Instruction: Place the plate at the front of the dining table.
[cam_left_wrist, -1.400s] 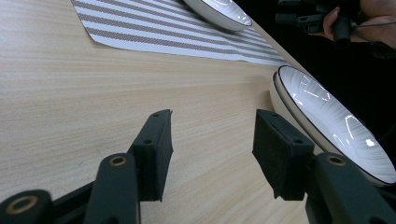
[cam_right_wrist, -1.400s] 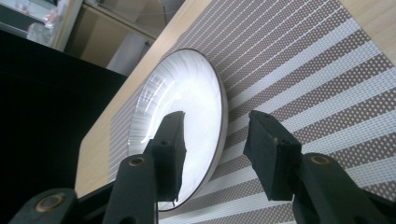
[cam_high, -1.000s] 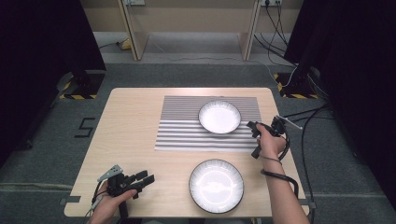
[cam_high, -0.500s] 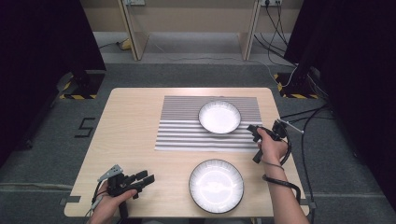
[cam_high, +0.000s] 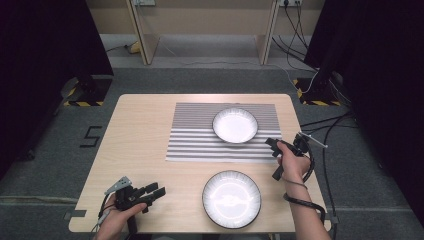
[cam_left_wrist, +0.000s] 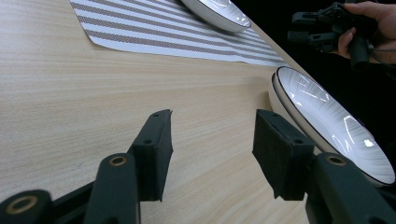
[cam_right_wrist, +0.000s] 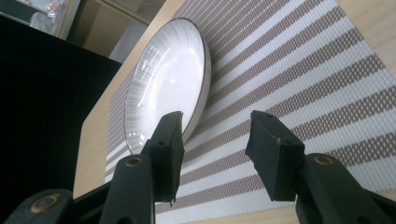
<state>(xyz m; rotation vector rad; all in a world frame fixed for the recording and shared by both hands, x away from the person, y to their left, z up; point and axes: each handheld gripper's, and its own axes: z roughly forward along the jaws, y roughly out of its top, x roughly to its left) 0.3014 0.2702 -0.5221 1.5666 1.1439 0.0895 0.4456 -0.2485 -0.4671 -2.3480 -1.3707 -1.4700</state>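
Two white ribbed plates with dark rims are on the desk (cam_high: 145, 125). The far plate (cam_high: 235, 125) rests on the striped mat (cam_high: 195, 140), toward the mat's right half; its well holds nothing but glare. The near plate (cam_high: 231, 198) sits straight on the bare wood near the front edge, well apart from the mat, and it too is empty.

The right tool (cam_high: 274, 158) hangs in the person's right hand (cam_high: 292, 162) just beside the mat's right end, near the far plate but not touching it. In the right gripper view the jaws stand apart with nothing between them, the mat's stripes showing through the gap, and the far plate (cam_right_wrist: 163, 84) lies just ahead of the left jaw; whether that jaw grazes the rim cannot be told.

The left tool (cam_high: 152, 192) is held low at the front left of the desk, well apart from the near plate. In the left gripper view its jaws are spread with only bare wood between them; the near plate (cam_left_wrist: 336, 126) lies off by the right jaw, and the far plate (cam_left_wrist: 217, 11) and the right tool (cam_left_wrist: 306, 28) show farther off
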